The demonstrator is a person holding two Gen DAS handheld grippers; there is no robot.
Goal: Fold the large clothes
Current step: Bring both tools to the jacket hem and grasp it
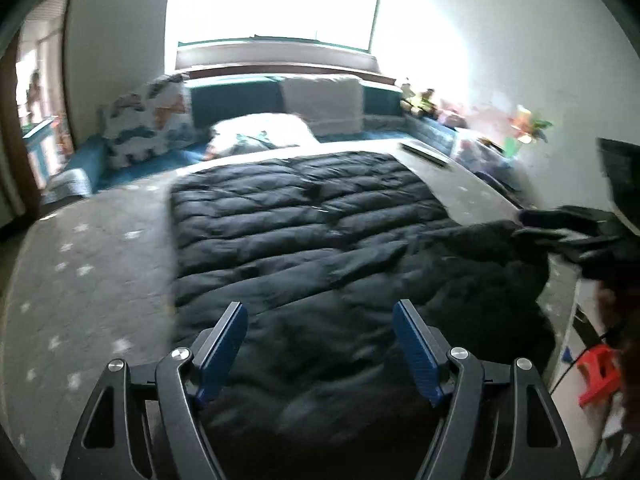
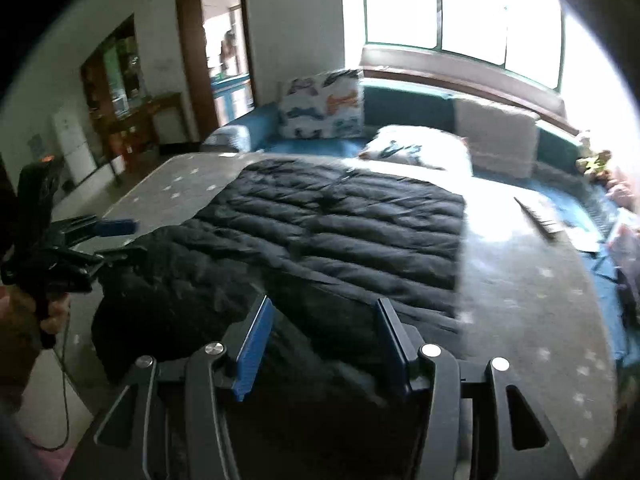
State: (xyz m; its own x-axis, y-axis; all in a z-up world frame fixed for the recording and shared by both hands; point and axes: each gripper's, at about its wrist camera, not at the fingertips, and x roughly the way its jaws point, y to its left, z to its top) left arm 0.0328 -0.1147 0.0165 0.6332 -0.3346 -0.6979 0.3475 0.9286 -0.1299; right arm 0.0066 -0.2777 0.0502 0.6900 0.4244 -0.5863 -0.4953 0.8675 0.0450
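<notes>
A: In the left wrist view, what is seen?

B: The left gripper [image 1: 318, 320] is seen at six o'clock with its jaws spread apart and nothing between the blue pads. A black quilted jacket [image 1: 304, 224] is laid flat on a grey star-patterned table [image 1: 88, 272], filling the centre of the frame. The right gripper [image 1: 560, 232] is glimpsed at three o'clock, blurred, over the jacket's crumpled edge.

A: How is the jacket oriented there?

B: Its long axis is run from six toward twelve o'clock, toward the window [image 1: 276, 0]. Which end is the collar cannot be told.

A: And the right wrist view?

B: The right gripper [image 2: 324, 328] is shown at six o'clock, released, with no cloth pinched by the pads. The jacket [image 2: 344, 224] is spread from the centre toward eleven o'clock, and a bunched part is heaped at nine o'clock beneath the left gripper [image 2: 100, 236], held in a hand [image 2: 48, 308]. A comb-like object [image 2: 540, 216] is left at three o'clock on the table [image 2: 532, 312].

A: How is the garment expected to handle?

B: It is judged to be soft, puffy and light, with a slick shell likely to slide. A grip is best taken at a hem edge or corner, where thinner fabric can be pinched; the padded middle is likely to spring back.
</notes>
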